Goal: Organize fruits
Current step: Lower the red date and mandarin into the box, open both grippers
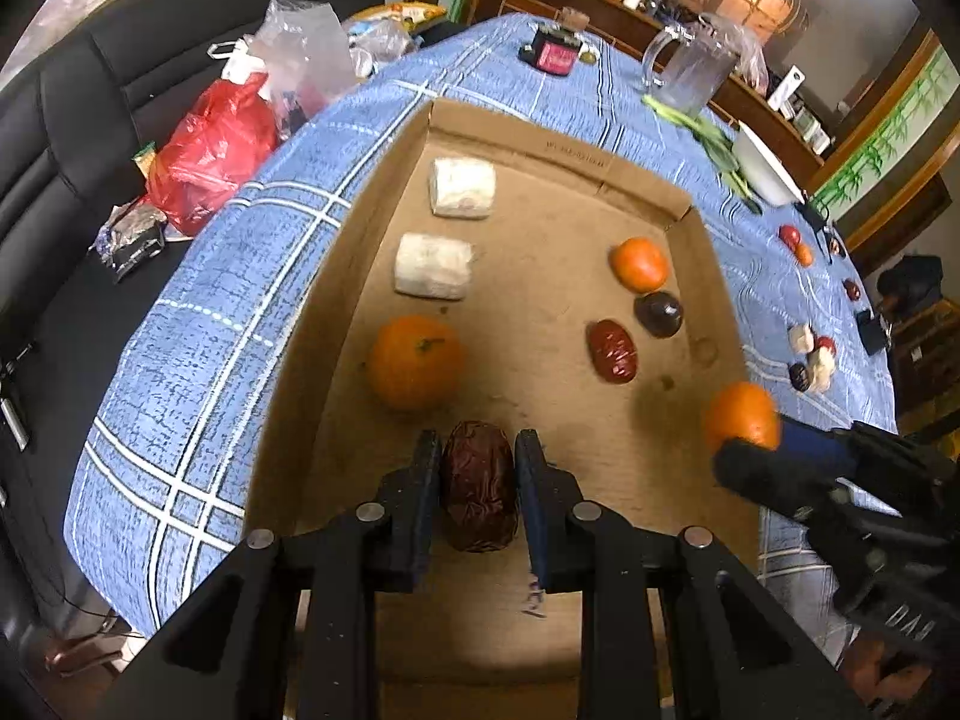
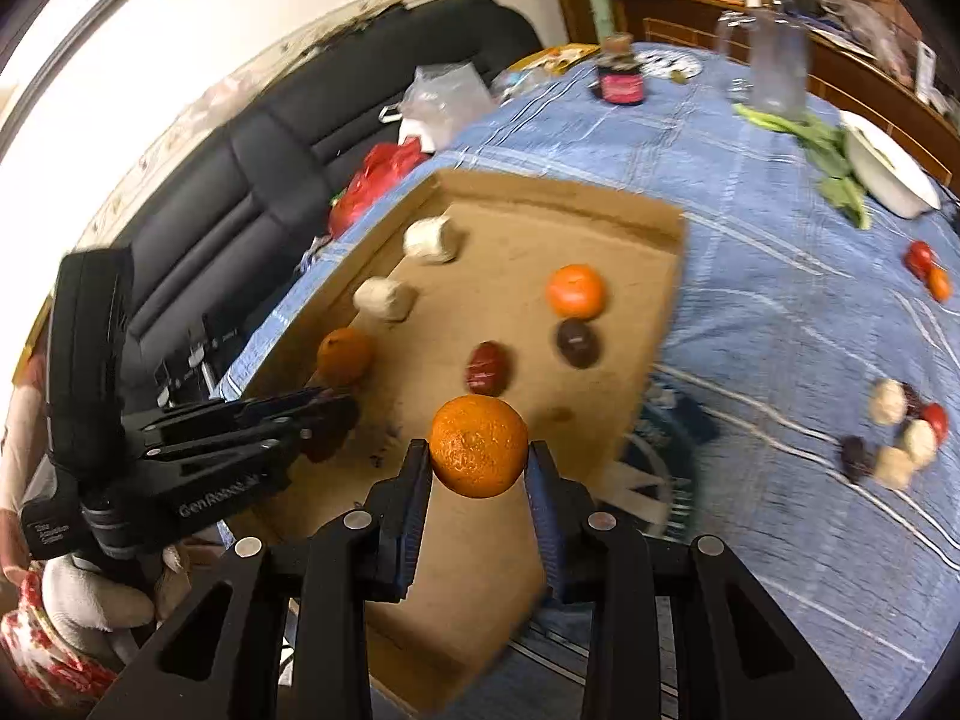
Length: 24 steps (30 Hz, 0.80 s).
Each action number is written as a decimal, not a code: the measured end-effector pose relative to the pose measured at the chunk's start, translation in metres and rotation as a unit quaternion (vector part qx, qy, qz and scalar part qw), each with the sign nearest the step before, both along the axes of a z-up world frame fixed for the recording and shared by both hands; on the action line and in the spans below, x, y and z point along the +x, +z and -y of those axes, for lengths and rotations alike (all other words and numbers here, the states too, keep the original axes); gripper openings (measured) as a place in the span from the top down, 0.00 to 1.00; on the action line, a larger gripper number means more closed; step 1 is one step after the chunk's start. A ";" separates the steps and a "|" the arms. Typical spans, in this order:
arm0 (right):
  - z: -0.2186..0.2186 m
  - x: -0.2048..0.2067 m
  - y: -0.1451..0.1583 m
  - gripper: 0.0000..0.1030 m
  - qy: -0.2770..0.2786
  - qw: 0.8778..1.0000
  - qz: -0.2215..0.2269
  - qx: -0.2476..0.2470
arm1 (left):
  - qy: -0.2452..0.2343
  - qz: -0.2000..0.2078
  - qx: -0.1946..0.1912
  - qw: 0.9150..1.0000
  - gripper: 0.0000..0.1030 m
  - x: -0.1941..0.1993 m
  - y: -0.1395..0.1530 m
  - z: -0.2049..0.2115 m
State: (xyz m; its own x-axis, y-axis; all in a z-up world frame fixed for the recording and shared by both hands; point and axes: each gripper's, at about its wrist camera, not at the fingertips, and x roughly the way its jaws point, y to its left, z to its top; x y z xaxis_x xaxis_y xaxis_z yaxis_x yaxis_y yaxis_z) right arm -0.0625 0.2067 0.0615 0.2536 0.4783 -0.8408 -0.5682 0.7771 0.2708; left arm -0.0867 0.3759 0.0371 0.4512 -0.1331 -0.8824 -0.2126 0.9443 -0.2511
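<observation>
A shallow cardboard tray lies on the blue checked tablecloth. Inside are two white rolls, an orange, a smaller orange, a dark plum and a red date. My left gripper is shut on a wrinkled dark red date low over the tray's near end. My right gripper is shut on an orange, held above the tray's near right edge; it also shows in the left wrist view.
Loose fruits and white rolls lie on the cloth right of the tray, with two small red and orange fruits further back. A white bowl, greens, a glass jug and a dark jar stand at the far end. Plastic bags sit on the black sofa.
</observation>
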 end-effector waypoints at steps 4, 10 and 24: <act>-0.015 0.000 -0.014 0.66 -0.001 1.000 0.002 -0.021 | -0.016 -0.002 0.008 1.000 0.76 0.004 -0.004 -0.001; -0.020 0.010 -0.033 0.66 -0.020 0.999 -0.013 -0.040 | -0.030 0.001 0.020 0.999 0.76 0.012 -0.004 0.000; -0.022 0.015 -0.040 0.56 -0.035 0.998 -0.024 -0.038 | -0.015 0.008 0.014 1.000 0.61 0.013 0.005 -0.008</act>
